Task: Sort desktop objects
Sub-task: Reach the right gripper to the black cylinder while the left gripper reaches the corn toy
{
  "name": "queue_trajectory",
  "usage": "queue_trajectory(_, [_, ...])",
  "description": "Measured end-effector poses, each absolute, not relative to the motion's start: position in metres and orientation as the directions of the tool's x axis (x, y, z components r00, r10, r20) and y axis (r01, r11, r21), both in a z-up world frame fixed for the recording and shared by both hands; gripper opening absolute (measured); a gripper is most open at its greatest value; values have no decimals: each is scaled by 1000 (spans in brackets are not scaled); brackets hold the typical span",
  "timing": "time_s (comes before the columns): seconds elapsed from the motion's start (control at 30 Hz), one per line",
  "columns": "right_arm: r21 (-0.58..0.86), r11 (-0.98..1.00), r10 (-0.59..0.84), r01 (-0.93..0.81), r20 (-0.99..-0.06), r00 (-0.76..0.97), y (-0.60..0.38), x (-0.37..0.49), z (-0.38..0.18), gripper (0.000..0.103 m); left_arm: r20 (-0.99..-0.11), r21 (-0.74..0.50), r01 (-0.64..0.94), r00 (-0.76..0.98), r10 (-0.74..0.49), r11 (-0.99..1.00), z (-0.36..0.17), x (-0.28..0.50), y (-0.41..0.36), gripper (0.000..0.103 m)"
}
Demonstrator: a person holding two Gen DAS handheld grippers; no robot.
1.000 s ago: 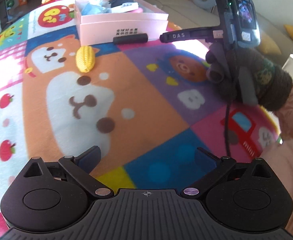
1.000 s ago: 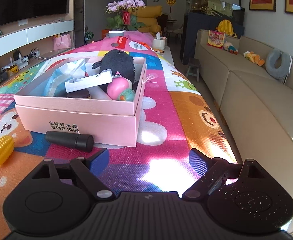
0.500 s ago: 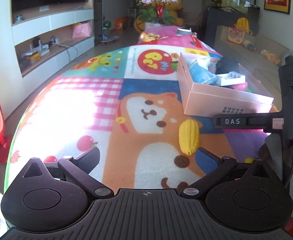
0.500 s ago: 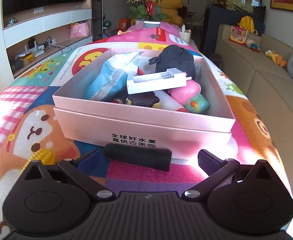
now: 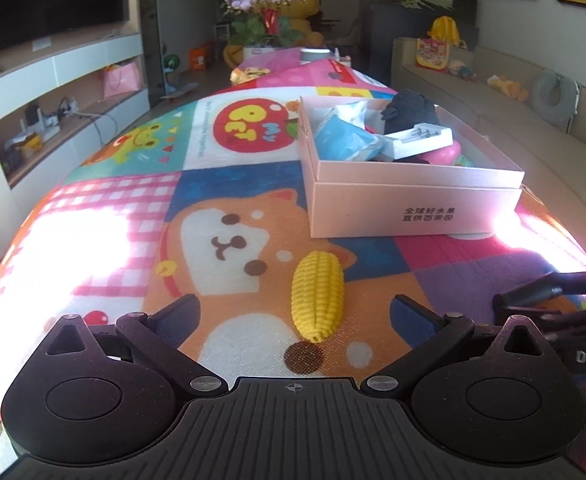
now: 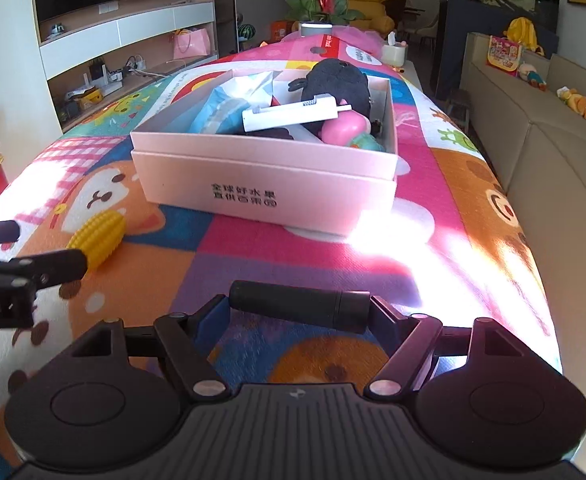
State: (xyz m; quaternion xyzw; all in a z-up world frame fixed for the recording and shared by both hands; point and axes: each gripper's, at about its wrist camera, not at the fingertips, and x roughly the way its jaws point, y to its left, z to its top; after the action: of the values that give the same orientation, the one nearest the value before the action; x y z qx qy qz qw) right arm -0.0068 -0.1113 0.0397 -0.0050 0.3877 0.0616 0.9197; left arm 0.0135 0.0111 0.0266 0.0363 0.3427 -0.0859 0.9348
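Note:
A yellow toy corn cob lies on the colourful play mat, just ahead of my left gripper, reaching in between its open fingertips without touching them. My right gripper has a black cylinder crosswise between its fingers. Its jaws are closing, and the pads press on the cylinder's two ends. The cylinder sits well back from the pink box. That box holds a black plush, a white flat case, a blue packet and a pink ball. The corn cob also shows beside the left gripper.
The mat covers a long table with bright sun patches. A beige sofa runs along the right side. A TV shelf wall stands on the left and potted flowers at the far end. The right gripper's fingers enter from the right.
My left gripper swung left and came up to the corn cob. My right gripper closed on the black cylinder and drew it back from the box front.

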Motion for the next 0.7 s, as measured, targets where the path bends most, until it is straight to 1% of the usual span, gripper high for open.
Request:
queue_trajectory(0.1, [34,986,140,-164,-702,699,-118,-28,40,76,-651,-6,233,737,-181,972,20,18,5,103])
queue_trajectory(0.13, [26,986,134,-162,-695,706,-119,-32,39,80,-654,-4,243,734,-186,970,18,18,3,102])
queue_trajectory(0.17, [25,989,123,-147,-689,714,-121,-35,38,89,-655,1,247,732,-186,969,17,19,1,100])
queue_trajectory(0.2, [35,991,119,-131,-689,715,-123,-34,36,91,-657,4,252,730,-187,968,16,20,0,93])
queue_trajectory(0.27, [45,993,110,-110,-688,717,-124,-32,33,95,-662,12,259,726,-186,966,16,23,-3,83])
queue_trajectory(0.37, [32,993,103,-112,-691,716,-122,-30,32,99,-657,19,259,731,-184,966,17,29,-4,82])
queue_trajectory(0.43, [37,993,106,-111,-694,712,-122,-29,31,102,-655,22,274,731,-194,961,18,32,-6,75])
queue_trajectory(0.5, [38,993,104,-108,-695,712,-123,-30,31,103,-655,18,312,721,-224,950,17,34,-9,59])
queue_trajectory(0.57, [32,994,98,-105,-695,713,-121,-30,30,103,-661,11,354,704,-259,935,16,34,-14,52])
queue_trajectory(0.6, [29,994,95,-105,-695,713,-121,-30,30,103,-665,5,375,693,-277,927,15,34,-16,49])
queue_trajectory(0.7, [23,994,90,-103,-696,713,-120,-29,30,103,-673,-17,448,656,-342,894,15,27,-24,49])
